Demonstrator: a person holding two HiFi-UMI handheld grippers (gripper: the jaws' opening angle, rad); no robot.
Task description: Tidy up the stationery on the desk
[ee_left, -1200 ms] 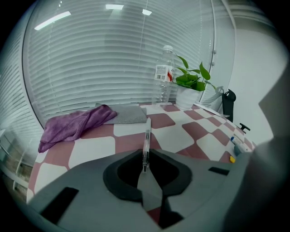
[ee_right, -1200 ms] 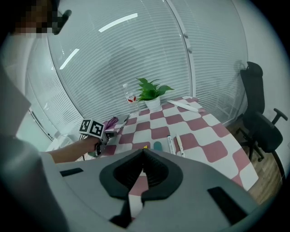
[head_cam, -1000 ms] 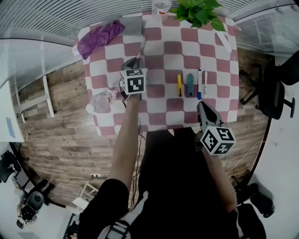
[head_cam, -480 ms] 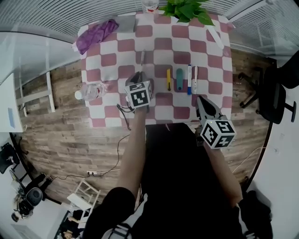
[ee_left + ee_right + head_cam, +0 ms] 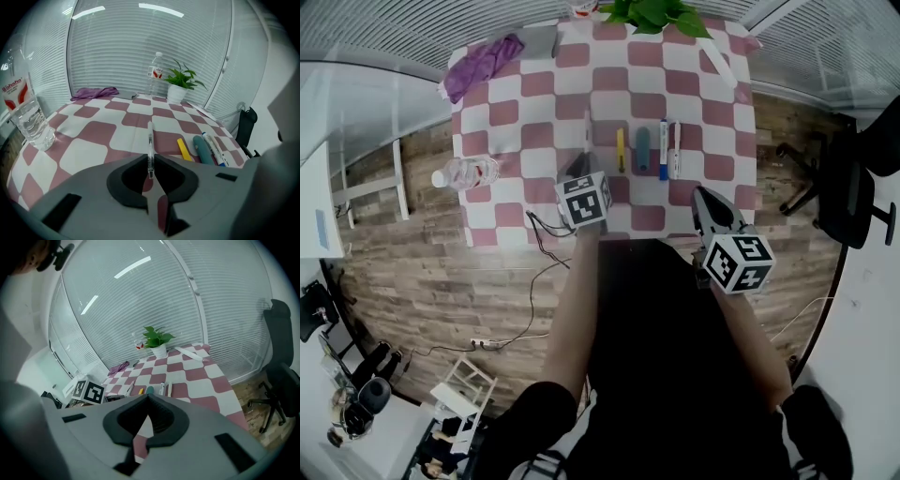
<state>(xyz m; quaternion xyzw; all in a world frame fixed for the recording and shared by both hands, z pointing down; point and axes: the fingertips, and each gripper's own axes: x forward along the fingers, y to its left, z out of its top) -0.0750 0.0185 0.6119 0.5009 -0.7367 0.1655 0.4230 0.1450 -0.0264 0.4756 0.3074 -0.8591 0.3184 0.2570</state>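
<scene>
A clear pen (image 5: 150, 140) sticks out forward from my left gripper (image 5: 150, 161), whose jaws are shut on its near end. In the head view the left gripper (image 5: 580, 171) hangs over the checkered desk (image 5: 534, 103), just left of a row of stationery: a yellow piece (image 5: 621, 150), a teal piece (image 5: 643, 148), a blue-capped marker (image 5: 663, 150) and a white pen (image 5: 677, 148). My right gripper (image 5: 701, 195) is at the desk's front edge, right of the row, shut with nothing between its jaws (image 5: 147, 399).
A water bottle (image 5: 464, 172) lies near the desk's left edge. A purple cloth (image 5: 483, 61) is at the far left corner, a potted plant (image 5: 656, 11) and an upright bottle (image 5: 153, 75) at the far edge. An office chair (image 5: 853, 178) stands to the right.
The left gripper has carried the clear pen to the right, closer to the row of stationery. The right gripper has shifted a little along the desk's front edge.
</scene>
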